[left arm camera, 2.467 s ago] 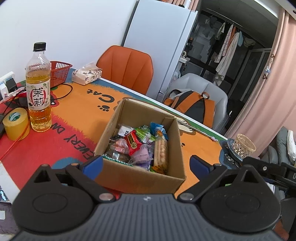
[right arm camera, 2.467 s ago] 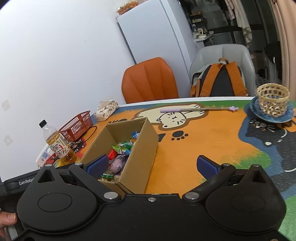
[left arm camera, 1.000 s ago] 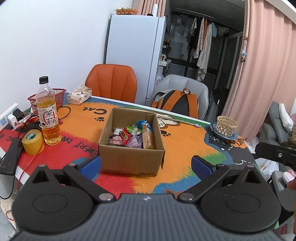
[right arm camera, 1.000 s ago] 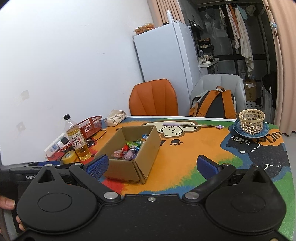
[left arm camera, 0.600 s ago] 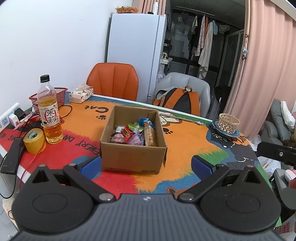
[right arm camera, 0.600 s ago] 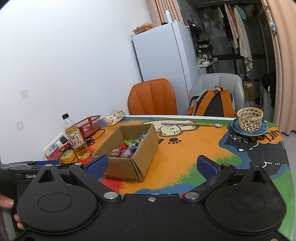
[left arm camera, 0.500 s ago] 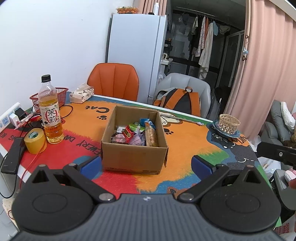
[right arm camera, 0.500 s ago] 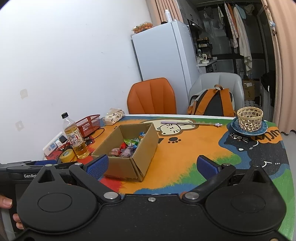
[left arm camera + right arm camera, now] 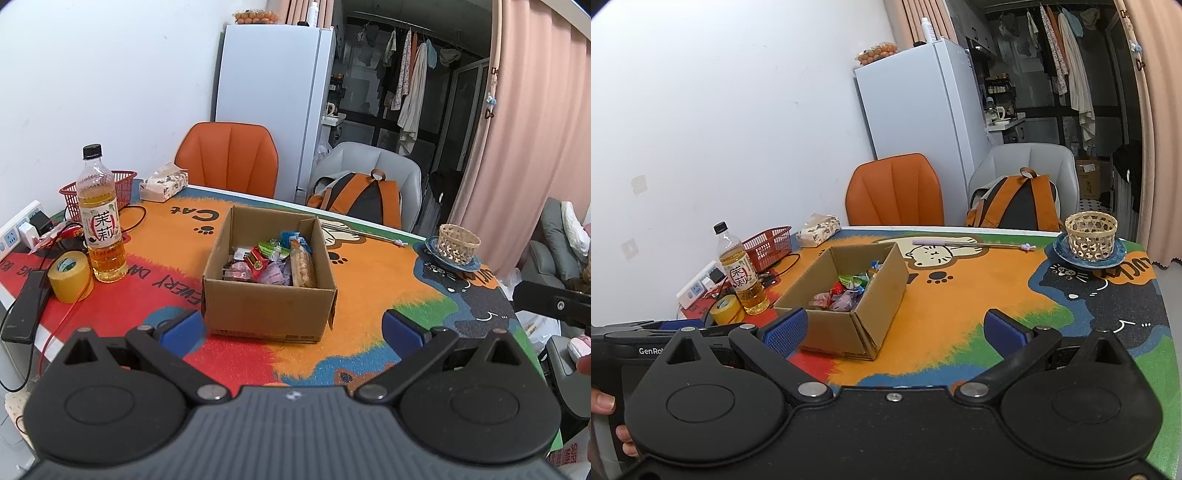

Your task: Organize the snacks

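An open cardboard box (image 9: pixel 269 306) stands mid-table on the colourful cat mat, and the right wrist view shows the same box (image 9: pixel 882 295) from its corner. Several wrapped snacks (image 9: pixel 273 262) lie inside it, among them a long biscuit pack (image 9: pixel 301 267); the snacks (image 9: pixel 846 291) also show in the right wrist view. My left gripper (image 9: pixel 291 330) is open, held back at the table's near edge, with nothing between its blue pads. My right gripper (image 9: pixel 894 332) is open too, right of the box and well short of it.
A tea bottle (image 9: pixel 101 218), yellow tape roll (image 9: pixel 70 277), red basket (image 9: pixel 118 184), tissue pack (image 9: pixel 162 184), power strip and cables crowd the table's left. A wicker cup on a blue plate (image 9: pixel 1091 240) and a purple pen (image 9: pixel 960 243) lie far right. Two chairs stand behind.
Both grippers have pulled back and up from the box over the last seconds, so more of the table shows. In the last half second the views barely shift. Both stay open.
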Available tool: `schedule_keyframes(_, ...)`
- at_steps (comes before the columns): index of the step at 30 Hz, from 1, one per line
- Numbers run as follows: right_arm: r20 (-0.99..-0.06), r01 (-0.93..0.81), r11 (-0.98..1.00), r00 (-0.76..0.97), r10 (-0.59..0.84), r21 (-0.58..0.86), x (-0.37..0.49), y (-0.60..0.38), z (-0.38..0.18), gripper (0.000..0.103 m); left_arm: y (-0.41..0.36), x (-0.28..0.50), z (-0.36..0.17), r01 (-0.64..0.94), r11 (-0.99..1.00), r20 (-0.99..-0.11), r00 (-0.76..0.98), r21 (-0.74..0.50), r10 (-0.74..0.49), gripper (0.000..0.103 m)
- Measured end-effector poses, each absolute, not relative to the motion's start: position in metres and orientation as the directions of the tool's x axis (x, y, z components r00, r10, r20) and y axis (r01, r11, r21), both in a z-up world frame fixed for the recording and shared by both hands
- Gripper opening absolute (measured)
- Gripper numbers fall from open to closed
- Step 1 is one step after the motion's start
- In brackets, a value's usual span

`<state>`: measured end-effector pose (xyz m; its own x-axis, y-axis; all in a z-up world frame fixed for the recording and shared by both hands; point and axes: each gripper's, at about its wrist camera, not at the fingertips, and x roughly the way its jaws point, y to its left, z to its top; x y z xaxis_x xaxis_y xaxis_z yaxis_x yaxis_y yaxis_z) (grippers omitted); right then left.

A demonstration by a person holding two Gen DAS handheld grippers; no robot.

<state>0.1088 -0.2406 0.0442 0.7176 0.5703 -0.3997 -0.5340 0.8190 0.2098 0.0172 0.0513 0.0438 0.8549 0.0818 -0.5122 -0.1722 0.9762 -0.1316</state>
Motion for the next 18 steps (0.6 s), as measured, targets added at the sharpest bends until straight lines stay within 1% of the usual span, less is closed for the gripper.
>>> schedule_keyframes(18,-0.401,-0.532,0.821,0.719,0.567,0.206,0.1101,-0.2388,0.0441,0.103,0.0512,0.0171,0.0421,-0.173,0.976,-0.514,0.854,-0.129,0.083,0.103)
